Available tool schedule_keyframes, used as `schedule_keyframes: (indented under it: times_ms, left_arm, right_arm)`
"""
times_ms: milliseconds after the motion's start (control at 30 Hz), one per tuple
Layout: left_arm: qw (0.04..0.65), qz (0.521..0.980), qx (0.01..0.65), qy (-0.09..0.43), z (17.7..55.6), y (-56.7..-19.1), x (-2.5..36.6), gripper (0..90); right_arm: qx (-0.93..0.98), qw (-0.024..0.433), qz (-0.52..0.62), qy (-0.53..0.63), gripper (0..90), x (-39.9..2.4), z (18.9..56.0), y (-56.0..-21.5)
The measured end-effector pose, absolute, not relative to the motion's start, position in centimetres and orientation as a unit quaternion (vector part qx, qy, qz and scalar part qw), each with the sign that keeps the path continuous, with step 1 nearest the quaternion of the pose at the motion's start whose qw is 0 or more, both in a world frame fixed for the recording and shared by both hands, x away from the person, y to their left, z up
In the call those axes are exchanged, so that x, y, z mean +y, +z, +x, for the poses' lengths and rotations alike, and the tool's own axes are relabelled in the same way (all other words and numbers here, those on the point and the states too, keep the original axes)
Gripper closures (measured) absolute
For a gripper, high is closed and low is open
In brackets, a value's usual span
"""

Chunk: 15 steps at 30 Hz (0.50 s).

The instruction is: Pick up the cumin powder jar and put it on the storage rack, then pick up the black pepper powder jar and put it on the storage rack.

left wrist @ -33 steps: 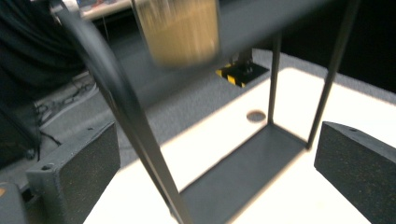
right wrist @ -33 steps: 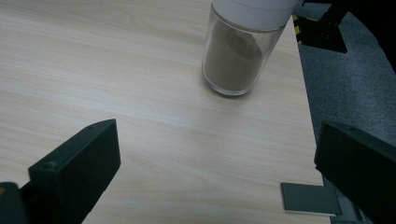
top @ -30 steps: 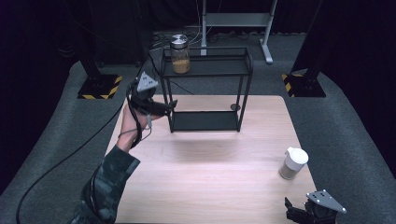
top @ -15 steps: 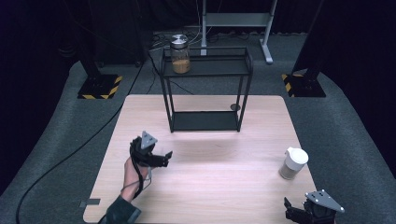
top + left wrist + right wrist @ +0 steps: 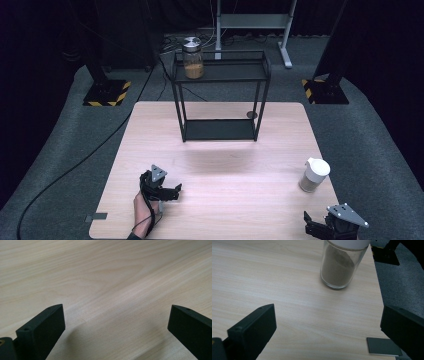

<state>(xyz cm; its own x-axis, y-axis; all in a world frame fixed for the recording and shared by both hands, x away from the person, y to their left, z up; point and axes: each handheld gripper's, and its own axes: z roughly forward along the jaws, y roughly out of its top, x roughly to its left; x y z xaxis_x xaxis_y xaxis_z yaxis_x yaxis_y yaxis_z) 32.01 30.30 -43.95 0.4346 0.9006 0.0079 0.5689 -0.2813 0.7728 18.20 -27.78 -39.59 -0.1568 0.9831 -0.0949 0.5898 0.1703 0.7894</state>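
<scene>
A black two-tier wire shelf point(image 5: 220, 95) stands at the far middle of the wooden table point(image 5: 220, 170). On its top tier sits a glass jar point(image 5: 193, 59) with a metal lid and amber contents. A white-lidded glass jar of brown powder point(image 5: 314, 175) point(image 5: 340, 263) stands near the table's right edge. My left gripper point(image 5: 175, 192) point(image 5: 115, 327) rests low over the front left of the table, open, with bare wood between its jaws. My right gripper point(image 5: 310, 225) point(image 5: 327, 332) lies at the front right corner, open and empty, just short of the powder jar.
A small dark round object point(image 5: 251, 115) lies on the table by the shelf's right legs. A flat grey tag point(image 5: 384, 347) lies at the table's near edge, another point(image 5: 95, 218) at the front left corner. Black stands with yellow-striped bases point(image 5: 105, 92) flank the table on grey carpet.
My left gripper has come back from beside the shelf toward the front left of the table and dropped low. The right gripper has stayed put.
</scene>
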Motion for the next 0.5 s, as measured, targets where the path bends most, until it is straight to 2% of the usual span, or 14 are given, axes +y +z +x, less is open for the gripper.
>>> schedule_keyframes:
  times_ms: [500]
  left_arm:
    - [0.338, 0.780, 0.482, 0.211, 33.04, -43.54, 30.05, 0.1]
  right_arm:
    - [0.690, 0.324, 0.568, 0.310, 0.0, -27.85, 17.98, -39.85]
